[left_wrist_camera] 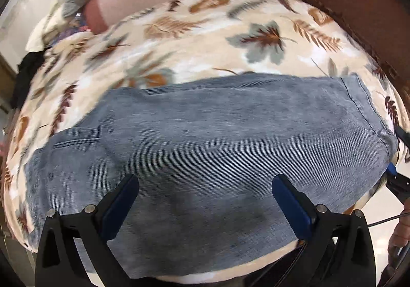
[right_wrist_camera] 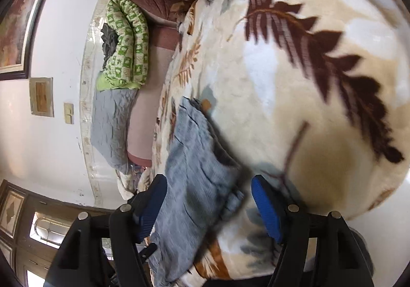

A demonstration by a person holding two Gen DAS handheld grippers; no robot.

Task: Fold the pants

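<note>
Both tools stand released. Left tool (left_wrist_camera: 205, 192) hovers w/ pads spread above the grey-blue pants (left_wrist_camera: 205, 138), nothing gripped. Right tool (right_wrist_camera: 208, 200) straddles the pants' edge, pads off the cloth. Pants lie folded flat on the leaf-print blanket (left_wrist_camera: 205, 38) over the bed. Only right view shows the green quilt roll (right_wrist_camera: 128, 43) & framed picture (right_wrist_camera: 15, 31); left view shows the pants' full spread.

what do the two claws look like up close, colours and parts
Both look alike. The left claw has black angular plastic arms with cut-out openings, round silver pivot pins at the joints, and flat blue pads with fine ribbing on the inner faces of its fingers. The right claw has the same black frame, silver pins and ribbed blue pads. No sleeves or markings are visible.
</note>
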